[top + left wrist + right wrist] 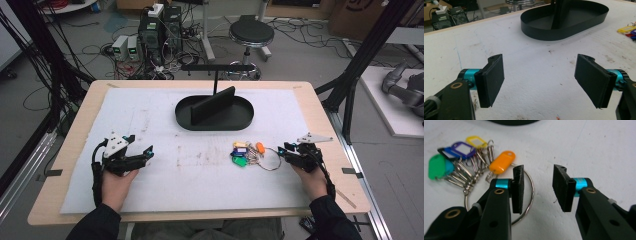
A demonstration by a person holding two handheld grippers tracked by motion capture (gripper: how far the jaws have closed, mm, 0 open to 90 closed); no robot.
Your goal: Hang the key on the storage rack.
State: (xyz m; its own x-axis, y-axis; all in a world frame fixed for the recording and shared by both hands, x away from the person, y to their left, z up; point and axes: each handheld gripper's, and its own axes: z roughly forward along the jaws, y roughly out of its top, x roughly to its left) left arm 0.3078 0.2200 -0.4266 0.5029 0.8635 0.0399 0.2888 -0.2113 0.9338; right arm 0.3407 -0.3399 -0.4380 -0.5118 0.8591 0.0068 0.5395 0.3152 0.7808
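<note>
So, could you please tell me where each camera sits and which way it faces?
High view: above the person's side, facing forward and down on the table; both forearms, left gripper, right gripper.
Left gripper view: along its open jaws toward the black tray.
Right gripper view: down at the wire ring of the key tags.
Shared: tray, tags.

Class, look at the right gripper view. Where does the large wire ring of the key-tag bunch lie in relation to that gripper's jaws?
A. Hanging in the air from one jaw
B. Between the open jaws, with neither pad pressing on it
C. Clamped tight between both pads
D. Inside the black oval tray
B: the wire ring lies flat on the white mat, curving out from behind one pad into the gap of the right gripper, whose pads stand apart.
</note>
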